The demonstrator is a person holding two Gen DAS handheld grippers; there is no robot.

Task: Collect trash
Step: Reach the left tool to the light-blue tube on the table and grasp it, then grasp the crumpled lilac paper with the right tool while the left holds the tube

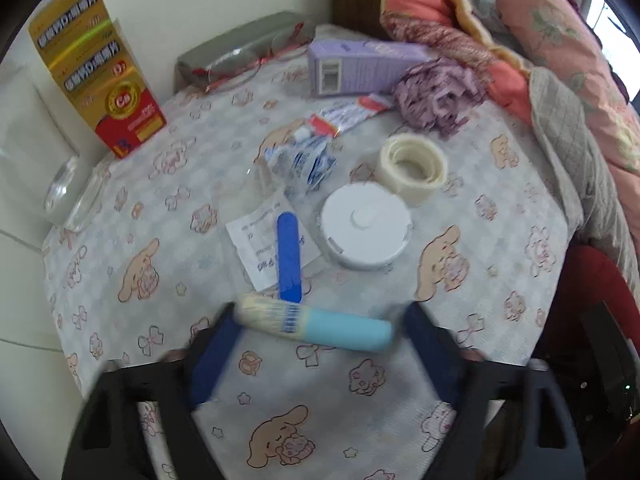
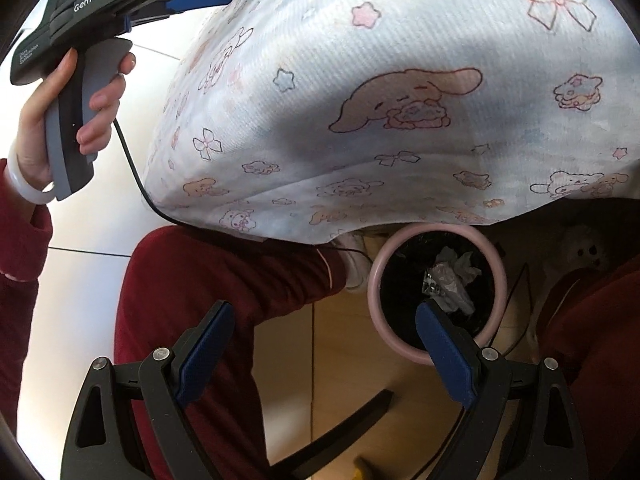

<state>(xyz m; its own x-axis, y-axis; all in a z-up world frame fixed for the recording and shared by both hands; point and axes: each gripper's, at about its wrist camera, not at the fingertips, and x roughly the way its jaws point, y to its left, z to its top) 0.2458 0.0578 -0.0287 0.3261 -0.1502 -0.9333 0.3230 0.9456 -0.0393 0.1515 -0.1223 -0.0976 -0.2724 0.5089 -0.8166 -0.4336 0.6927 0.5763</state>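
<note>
In the left wrist view my left gripper (image 1: pixel 318 328) is open over a cartoon-print tablecloth (image 1: pixel 168 184), its blue pads either side of a light-blue and cream tube (image 1: pixel 316 326) lying crosswise between them. Beyond lie a blue stick (image 1: pixel 289 257) on a paper slip (image 1: pixel 262 240), a crumpled blue-white wrapper (image 1: pixel 300 162) and a red-white sachet (image 1: pixel 344 117). In the right wrist view my right gripper (image 2: pixel 324 340) is open and empty below the table edge, above a pink-rimmed bin (image 2: pixel 376 280) with crumpled trash (image 2: pixel 450 276) inside.
A white round lid (image 1: pixel 366 226), tape roll (image 1: pixel 412 166), purple box (image 1: pixel 360 65), purple cloth (image 1: pixel 436 94), yellow-red box (image 1: pixel 100 64), grey pouch (image 1: pixel 244 50) and glass (image 1: pixel 68 192) stand on the table. Bedding (image 1: pixel 560 60) lies right. The person's red-clad legs (image 2: pixel 208 280) flank the bin.
</note>
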